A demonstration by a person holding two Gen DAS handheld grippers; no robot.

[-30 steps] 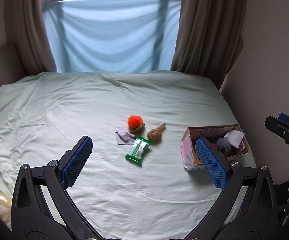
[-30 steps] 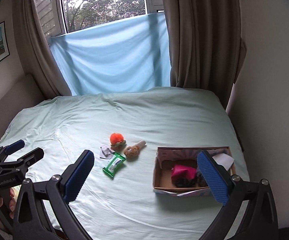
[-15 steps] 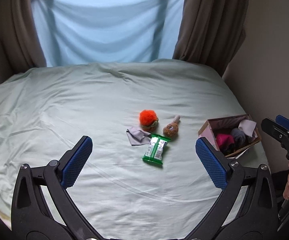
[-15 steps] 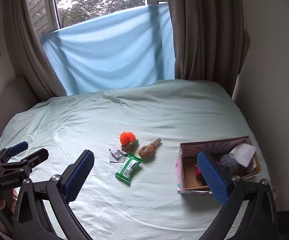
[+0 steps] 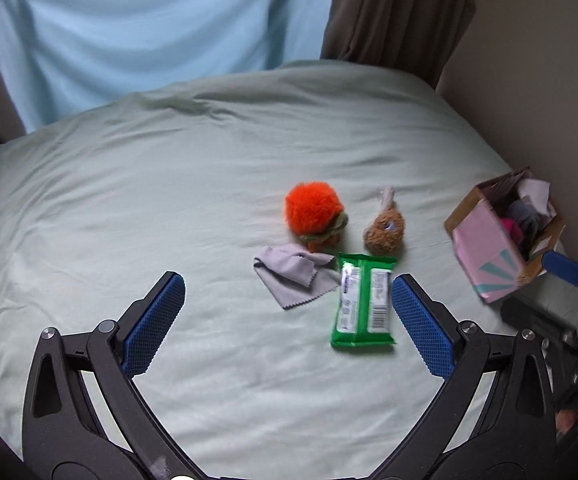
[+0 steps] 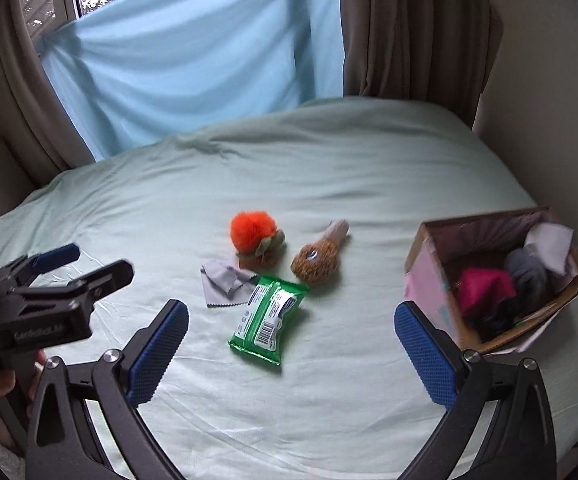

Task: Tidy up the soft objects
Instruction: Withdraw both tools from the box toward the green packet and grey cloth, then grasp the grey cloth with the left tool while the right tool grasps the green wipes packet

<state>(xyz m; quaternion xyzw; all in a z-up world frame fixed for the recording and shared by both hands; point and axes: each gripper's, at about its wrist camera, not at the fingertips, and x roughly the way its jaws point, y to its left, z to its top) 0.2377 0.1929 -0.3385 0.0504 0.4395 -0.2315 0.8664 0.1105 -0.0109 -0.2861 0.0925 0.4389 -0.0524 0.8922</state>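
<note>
On the pale green bed lie an orange plush burger point(image 5: 315, 216) point(image 6: 256, 238), a brown plush toy point(image 5: 385, 230) point(image 6: 317, 258), a grey cloth point(image 5: 295, 276) point(image 6: 225, 282) and a green wipes pack point(image 5: 365, 300) point(image 6: 267, 318). A cardboard box point(image 5: 485, 240) point(image 6: 429, 280) at the right holds pink, grey and white soft items. My left gripper point(image 5: 289, 322) is open and empty, just short of the pack and cloth. My right gripper point(image 6: 291, 354) is open and empty, in front of the pack, with the box to its right.
The bed point(image 5: 129, 200) runs to a light blue sheet point(image 6: 193, 64) hung over the window, flanked by brown curtains point(image 6: 409, 28). A wall point(image 5: 537, 80) borders the bed on the right, close behind the box. The left gripper shows at the left of the right wrist view point(image 6: 49, 280).
Both grippers have moved forward and down toward the items in the middle of the bed. The left gripper swung left, so the box now sits at its far right. Jaws stayed open.
</note>
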